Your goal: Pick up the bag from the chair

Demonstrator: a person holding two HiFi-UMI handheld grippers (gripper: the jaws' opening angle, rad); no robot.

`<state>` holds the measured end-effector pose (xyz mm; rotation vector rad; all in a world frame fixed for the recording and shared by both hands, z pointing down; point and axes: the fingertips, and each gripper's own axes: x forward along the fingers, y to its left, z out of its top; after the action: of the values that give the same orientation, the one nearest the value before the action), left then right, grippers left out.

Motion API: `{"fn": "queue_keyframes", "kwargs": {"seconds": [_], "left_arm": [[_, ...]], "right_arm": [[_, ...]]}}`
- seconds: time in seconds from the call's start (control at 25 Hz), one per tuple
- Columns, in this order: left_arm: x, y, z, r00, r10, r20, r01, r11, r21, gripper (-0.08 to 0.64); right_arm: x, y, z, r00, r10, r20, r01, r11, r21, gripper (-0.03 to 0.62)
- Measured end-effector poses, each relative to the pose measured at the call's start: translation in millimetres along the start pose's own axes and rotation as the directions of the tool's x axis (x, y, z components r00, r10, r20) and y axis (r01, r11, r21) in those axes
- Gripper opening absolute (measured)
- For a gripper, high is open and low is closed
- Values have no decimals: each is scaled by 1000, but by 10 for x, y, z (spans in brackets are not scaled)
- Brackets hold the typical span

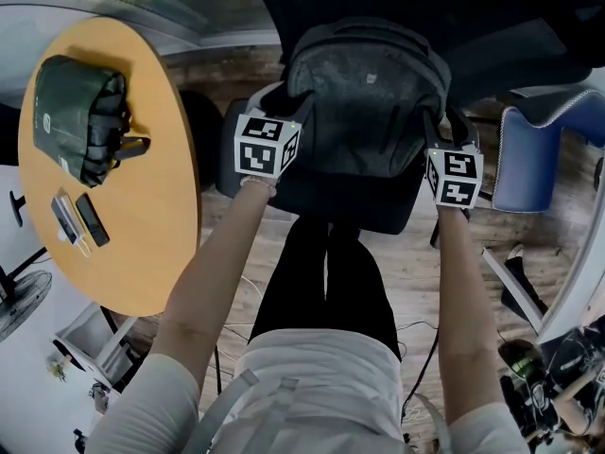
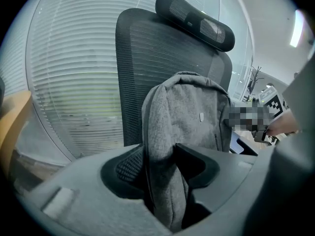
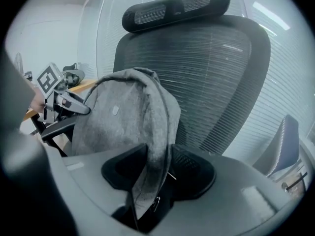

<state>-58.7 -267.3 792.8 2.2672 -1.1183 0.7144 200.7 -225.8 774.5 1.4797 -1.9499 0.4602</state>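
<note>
left gripper [image 2: 165,178] and right gripper [image 3: 156,178] each pinch a side of the grey bag [image 1: 369,93], upright on the chair [image 1: 354,204] right of table [image 1: 156,206].

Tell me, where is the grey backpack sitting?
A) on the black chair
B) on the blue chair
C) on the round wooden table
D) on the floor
A: the head view shows the backpack standing on the seat of the black chair, and both gripper views show it against that chair's mesh back.
</note>
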Motion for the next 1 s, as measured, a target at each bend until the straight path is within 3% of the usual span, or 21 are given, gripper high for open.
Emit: {"fn": "queue_keyframes", "kwargs": {"seconds": [0.36, 1.0], "left_arm": [[-24, -77, 2, 1000, -25, -8, 25, 1000, 12, 97], [-146, -153, -24, 999, -33, -10, 33, 999, -39, 72]], "right_arm": [[-7, 59, 8, 1000, -3, -13, 3, 999, -54, 84], [-136, 152, 13, 999, 23, -24, -24, 999, -48, 56]]}}
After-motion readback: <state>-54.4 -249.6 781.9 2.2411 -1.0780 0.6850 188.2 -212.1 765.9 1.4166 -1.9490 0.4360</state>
